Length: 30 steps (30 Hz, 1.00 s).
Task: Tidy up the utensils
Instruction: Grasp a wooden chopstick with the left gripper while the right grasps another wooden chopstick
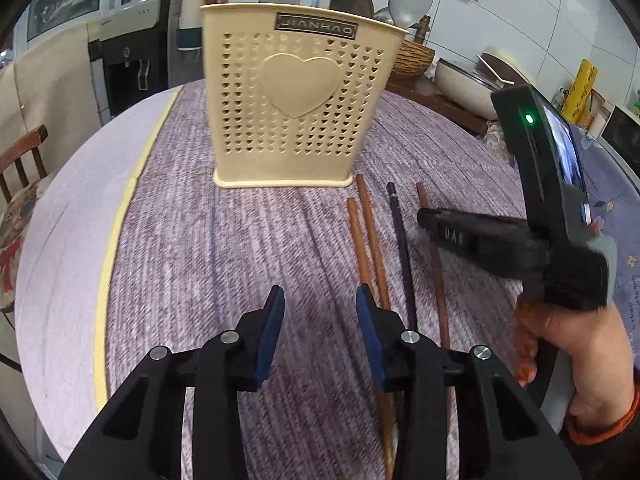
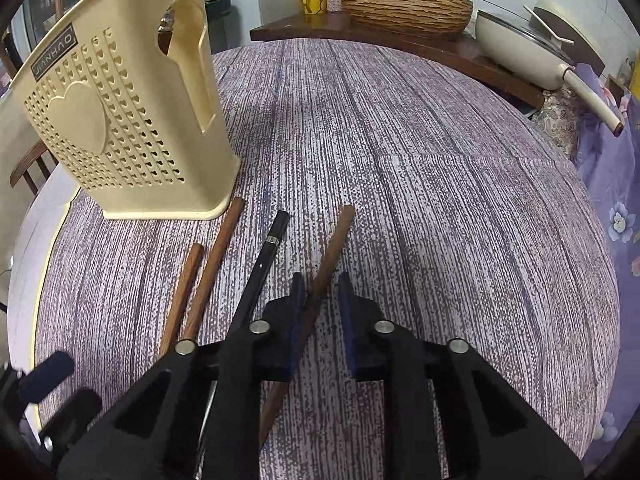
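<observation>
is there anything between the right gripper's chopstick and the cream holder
Nothing upright blocks the way. The right gripper straddles the rightmost brown chopstick. Between it and the cream utensil holder, only a black chopstick and two brown chopsticks lie flat on the table.

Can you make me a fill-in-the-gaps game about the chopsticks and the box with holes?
The cream holder has a big ____ on its front.
____ chopsticks lie on the table.
Just one chopstick is ____; the rest are brown.
The right gripper has a ____ chopstick between its fingers.
Missing words: heart, four, black, brown.
</observation>
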Motion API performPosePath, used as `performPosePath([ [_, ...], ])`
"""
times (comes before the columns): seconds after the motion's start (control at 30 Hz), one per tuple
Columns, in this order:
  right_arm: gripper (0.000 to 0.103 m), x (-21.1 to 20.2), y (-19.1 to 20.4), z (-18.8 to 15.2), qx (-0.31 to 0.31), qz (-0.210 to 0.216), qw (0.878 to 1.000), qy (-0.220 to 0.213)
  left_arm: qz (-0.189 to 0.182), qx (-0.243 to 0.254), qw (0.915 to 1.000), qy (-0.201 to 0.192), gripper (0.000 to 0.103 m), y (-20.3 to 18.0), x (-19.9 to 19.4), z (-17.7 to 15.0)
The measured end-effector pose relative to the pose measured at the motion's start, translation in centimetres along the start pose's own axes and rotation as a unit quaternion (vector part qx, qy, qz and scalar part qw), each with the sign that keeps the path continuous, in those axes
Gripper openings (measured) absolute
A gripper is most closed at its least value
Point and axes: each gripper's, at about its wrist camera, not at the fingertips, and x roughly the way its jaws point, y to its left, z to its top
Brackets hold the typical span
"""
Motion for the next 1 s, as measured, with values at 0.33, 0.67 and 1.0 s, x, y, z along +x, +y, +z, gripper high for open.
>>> performPosePath([
  [0.33,0.013,-0.3,-1.1,-0.5,0.003,0.024,1.0,-0.003,0.007,0.012,0.9988,0.047,0.03,-1.1,4.8,3.1],
  [0.67,0.013,-0.1,-1.1,-0.5,0.007,0.028,1.0,-0.007,0.01,0.003,0.9985,0.054,0.027,-1.3,6.0,3.6],
  [1.0,0.013,-0.2,-0.9,-0.7,0.007,0.029,1.0,-0.006,0.038,0.033,0.9973,0.054,0.012,-2.1,6.9,4.5],
])
